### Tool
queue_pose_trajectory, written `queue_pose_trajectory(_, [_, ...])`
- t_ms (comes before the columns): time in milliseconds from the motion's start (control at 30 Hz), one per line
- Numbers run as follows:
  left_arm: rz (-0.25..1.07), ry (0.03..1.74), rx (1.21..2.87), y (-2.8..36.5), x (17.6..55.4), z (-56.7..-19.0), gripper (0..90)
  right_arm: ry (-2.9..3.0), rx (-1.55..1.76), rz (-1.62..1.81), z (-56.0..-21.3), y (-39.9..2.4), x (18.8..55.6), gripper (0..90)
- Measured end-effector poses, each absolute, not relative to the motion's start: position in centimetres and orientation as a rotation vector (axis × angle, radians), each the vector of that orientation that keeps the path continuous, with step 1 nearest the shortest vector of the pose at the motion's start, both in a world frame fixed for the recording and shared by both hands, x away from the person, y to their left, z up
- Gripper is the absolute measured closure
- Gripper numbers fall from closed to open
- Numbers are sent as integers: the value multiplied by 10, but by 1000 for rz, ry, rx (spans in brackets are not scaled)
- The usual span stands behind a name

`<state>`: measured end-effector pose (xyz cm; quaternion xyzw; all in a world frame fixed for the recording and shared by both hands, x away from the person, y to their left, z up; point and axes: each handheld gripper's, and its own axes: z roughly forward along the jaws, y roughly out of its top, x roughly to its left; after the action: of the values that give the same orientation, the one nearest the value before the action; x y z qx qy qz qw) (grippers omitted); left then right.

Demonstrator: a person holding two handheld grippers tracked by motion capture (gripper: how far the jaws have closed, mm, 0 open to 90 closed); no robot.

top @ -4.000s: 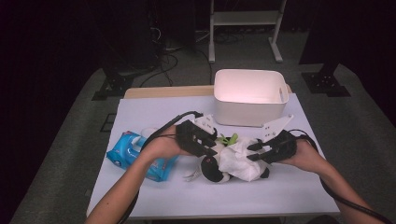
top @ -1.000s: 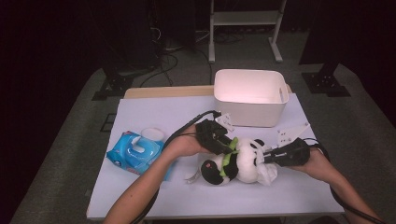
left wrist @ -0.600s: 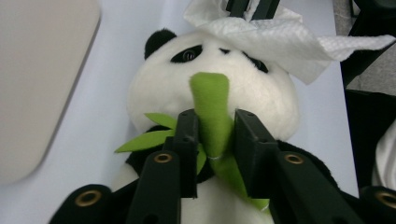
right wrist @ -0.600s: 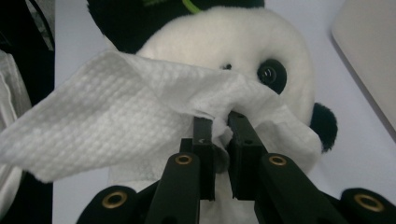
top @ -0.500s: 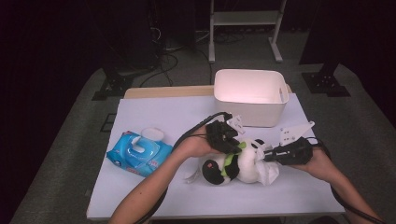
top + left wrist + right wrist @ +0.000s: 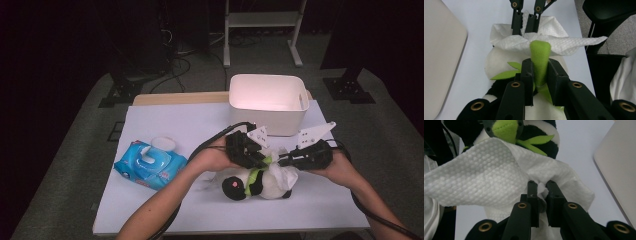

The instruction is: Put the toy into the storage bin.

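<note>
left gripper (image 6: 537, 82) newly clamped on green stalk (image 6: 539, 58)

A: What stands at the far edge of the worktop (image 6: 150, 125)?
B: A white bin (image 6: 267, 102), open side up, in front of a wooden board (image 6: 175, 98).

A: And at the left?
B: A blue wipes pack (image 6: 149, 166), lying flat, its round lid (image 6: 163, 143) flipped open. Cables (image 6: 180, 65) cross the floor behind.
</note>
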<state>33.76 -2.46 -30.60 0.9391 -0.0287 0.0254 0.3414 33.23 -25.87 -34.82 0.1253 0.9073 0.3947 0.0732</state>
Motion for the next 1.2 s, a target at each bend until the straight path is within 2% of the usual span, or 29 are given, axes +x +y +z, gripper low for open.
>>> queue_pose_trajectory(400, [56, -108, 2419, -28, 328, -297, 756, 2710, 325, 1182, -330, -262, 316, 818])
queue_pose_trajectory(600, [-10, -85, 2455, -27, 327, -320, 749, 2756, 329, 1190, -350, -252, 315, 819])
queue_pose_trajectory(700, [-11, -52, 2445, -19, 330, -320, 720, 2753, 343, 1220, -355, -251, 317, 820])
queue_pose_trajectory(733, [-11, -52, 2445, -19, 330, -320, 680, 2753, 343, 1220, -355, -251, 317, 820])
queue_pose_trajectory(867, [-11, -29, 2419, -2, 330, -313, 623, 2758, 345, 1192, -357, -248, 318, 821])
queue_pose_trajectory(1200, [39, 34, 2524, 13, 338, -340, 591, 2750, 354, 1194, -357, -246, 318, 821])
